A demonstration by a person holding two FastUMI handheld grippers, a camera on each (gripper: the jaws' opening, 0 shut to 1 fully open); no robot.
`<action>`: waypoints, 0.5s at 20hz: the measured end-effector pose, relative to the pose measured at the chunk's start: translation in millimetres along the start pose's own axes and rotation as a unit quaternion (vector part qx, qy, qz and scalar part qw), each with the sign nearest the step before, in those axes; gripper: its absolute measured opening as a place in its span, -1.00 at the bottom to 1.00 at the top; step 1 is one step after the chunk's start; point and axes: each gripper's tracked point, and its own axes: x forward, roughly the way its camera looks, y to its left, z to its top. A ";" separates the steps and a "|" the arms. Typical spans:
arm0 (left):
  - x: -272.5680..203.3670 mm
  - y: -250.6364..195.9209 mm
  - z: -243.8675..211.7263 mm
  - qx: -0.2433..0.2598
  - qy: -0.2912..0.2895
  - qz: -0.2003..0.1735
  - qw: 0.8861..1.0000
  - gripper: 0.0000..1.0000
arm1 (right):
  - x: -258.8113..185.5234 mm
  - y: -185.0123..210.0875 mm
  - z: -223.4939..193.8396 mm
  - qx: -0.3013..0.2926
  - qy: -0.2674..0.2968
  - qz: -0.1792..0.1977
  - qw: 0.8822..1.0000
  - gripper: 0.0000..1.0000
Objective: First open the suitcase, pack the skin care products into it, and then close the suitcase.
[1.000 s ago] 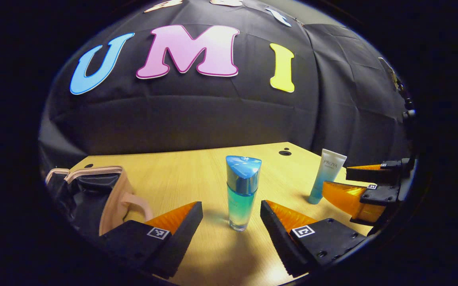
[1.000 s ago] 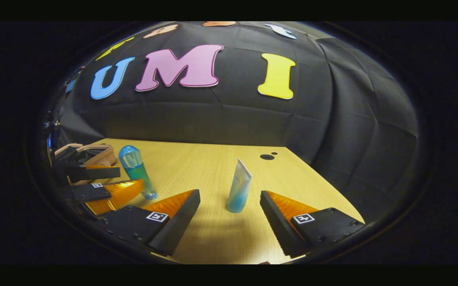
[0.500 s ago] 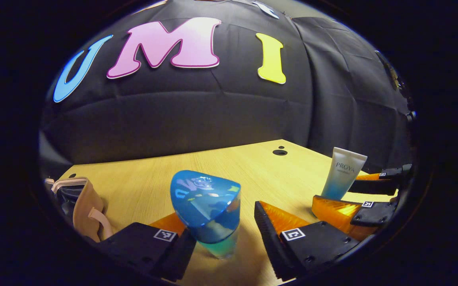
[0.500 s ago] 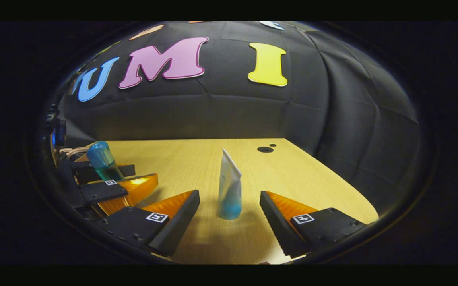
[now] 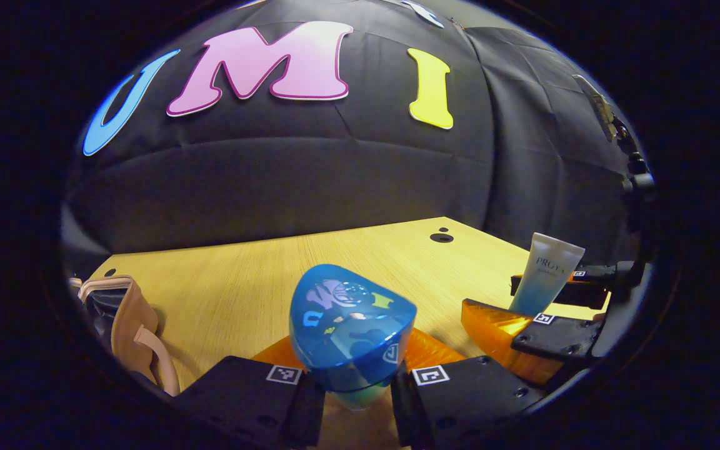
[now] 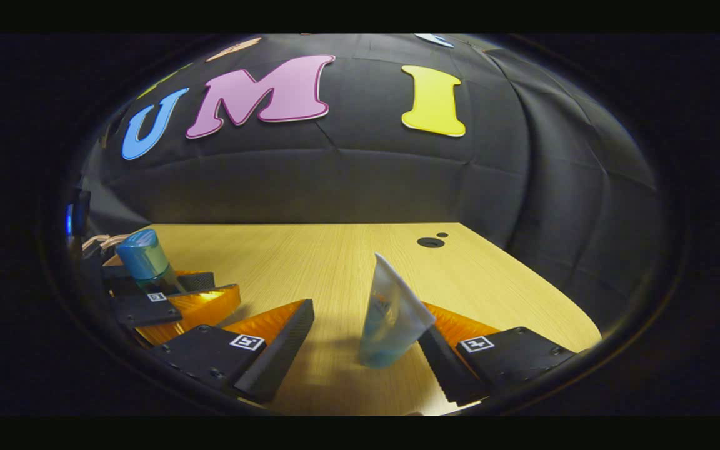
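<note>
A teal bottle with a blue cap stands on the wooden table, and my left gripper is shut on its body. In the right gripper view the same bottle sits in that gripper at the far left. A white-and-blue tube stands cap down between my right gripper's open fingers, tilted and leaning on the right-hand finger; the left-hand finger is apart from it. The tube also appears at the right of the left gripper view. The beige suitcase lies open at the left.
The table's right edge runs close beside my right gripper. Two dark holes mark the far end of the table, with the black cloth wall right behind. Bare tabletop stretches between the suitcase and the bottle.
My left gripper moved forward and closed on the bottle. My right gripper advanced around the tube, which has tipped against its right-hand finger.
</note>
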 end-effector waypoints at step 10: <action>-8.4 9.0 -4.1 -0.012 0.002 0.007 1.000 -0.02 | 6.8 3.1 -0.2 -0.008 0.012 0.004 1.000 -0.31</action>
